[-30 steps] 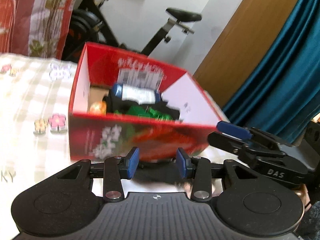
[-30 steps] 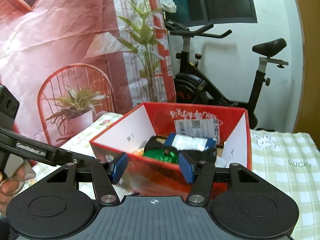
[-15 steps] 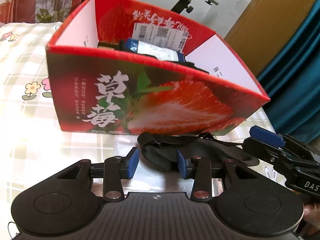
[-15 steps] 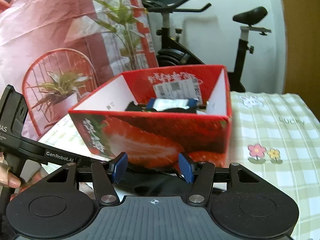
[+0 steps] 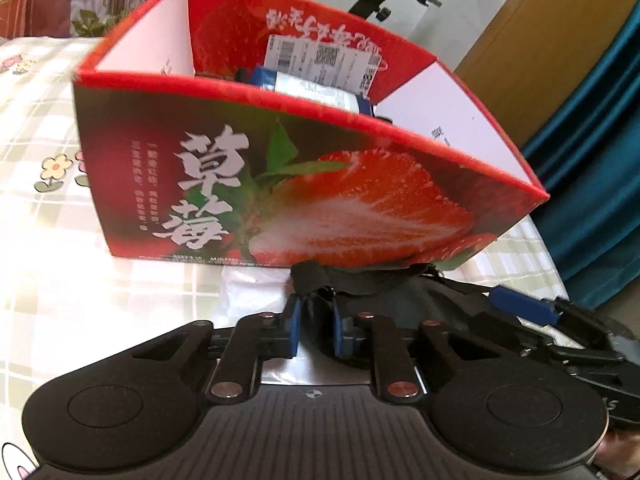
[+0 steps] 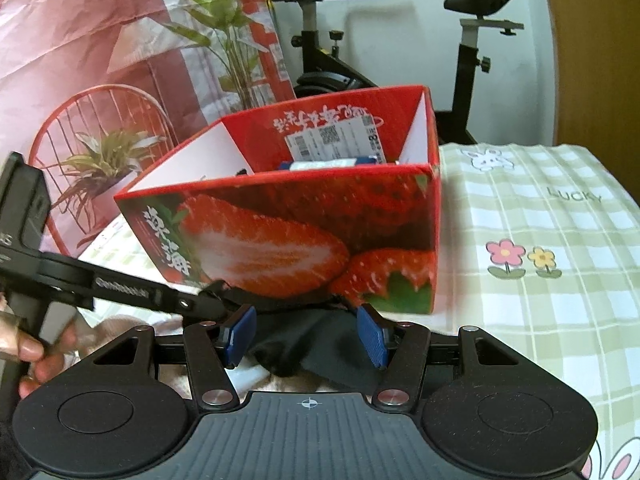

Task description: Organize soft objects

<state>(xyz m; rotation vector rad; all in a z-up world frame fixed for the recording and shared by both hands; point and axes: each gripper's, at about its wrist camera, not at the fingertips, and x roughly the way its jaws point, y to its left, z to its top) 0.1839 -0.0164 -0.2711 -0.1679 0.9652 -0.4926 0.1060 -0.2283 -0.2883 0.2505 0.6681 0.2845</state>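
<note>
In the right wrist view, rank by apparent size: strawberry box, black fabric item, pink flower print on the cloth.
1. strawberry box
2. black fabric item, though it is partly hidden and nearer the camera
3. pink flower print

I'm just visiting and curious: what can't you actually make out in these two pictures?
- Box contents: in both views its front wall hides all but a blue-and-white packet.
- Black fabric: in the right view the right tool body covers its near part; in the left view the left tool, closing on a strap, covers much of it. What it is stays unclear.
- Box label: print too small.
</note>
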